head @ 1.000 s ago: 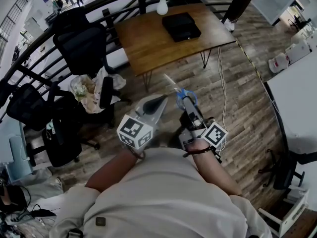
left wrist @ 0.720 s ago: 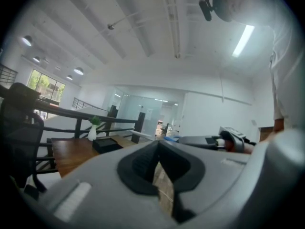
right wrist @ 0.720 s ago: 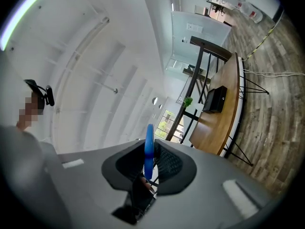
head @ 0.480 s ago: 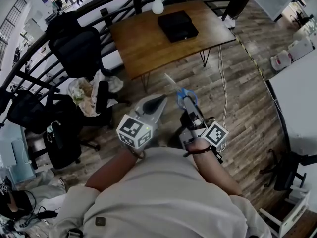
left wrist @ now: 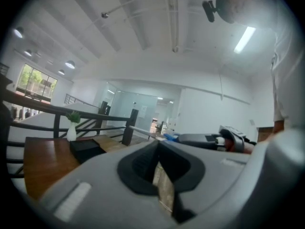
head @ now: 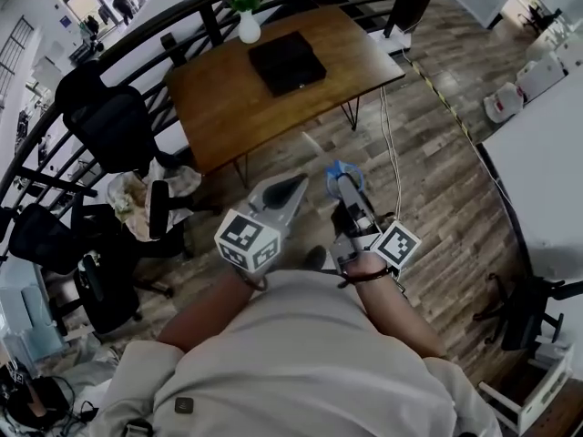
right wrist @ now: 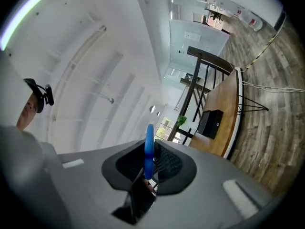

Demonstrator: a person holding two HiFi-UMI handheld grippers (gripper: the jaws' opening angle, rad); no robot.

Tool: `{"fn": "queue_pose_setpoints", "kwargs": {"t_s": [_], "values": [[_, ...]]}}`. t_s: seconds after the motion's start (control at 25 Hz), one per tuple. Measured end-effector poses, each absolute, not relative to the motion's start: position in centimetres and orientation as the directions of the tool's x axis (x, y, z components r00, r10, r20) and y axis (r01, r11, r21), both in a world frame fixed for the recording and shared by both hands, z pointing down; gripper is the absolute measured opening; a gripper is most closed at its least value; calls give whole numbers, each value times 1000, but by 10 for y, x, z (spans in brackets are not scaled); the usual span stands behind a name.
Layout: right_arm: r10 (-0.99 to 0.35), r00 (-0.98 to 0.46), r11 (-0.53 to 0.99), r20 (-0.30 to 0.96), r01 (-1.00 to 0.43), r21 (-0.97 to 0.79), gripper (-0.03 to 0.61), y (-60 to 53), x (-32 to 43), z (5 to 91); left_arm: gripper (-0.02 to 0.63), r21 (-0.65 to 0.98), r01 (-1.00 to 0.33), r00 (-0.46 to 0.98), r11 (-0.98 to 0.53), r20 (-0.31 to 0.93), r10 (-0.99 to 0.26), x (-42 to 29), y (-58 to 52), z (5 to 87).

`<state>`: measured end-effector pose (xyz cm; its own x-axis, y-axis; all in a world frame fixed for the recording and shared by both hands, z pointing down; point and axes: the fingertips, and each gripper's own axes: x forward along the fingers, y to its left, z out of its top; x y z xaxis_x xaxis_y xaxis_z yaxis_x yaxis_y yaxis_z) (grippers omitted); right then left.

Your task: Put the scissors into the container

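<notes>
You're walking in, the wooden counter (head: 219, 107) with the black container (head: 287, 62) drifting nearer, right tongs (head: 339, 178) clamped on the blue-handled scissors (head: 335, 168) out front, left tongs (head: 293, 188) closed and empty, so the drop-off looks close.

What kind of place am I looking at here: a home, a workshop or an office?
Most likely an open-plan office, perhaps on an upper level: black swivel chairs stand beside a wooden table, a long white desk sits at the right, and a dark railing runs along the edge.
</notes>
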<state>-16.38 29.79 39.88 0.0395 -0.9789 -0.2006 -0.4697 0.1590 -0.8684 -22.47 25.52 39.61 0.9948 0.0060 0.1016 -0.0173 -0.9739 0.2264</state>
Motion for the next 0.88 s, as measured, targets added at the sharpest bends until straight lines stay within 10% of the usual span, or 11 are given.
{"fn": "queue_pose_setpoints", "kwargs": {"t_s": [0.88], "values": [[-980, 90, 119, -179, -457, -881, 57, 319, -71, 412, 5, 233, 48, 991, -971, 111, 76, -125, 277, 403]]}}
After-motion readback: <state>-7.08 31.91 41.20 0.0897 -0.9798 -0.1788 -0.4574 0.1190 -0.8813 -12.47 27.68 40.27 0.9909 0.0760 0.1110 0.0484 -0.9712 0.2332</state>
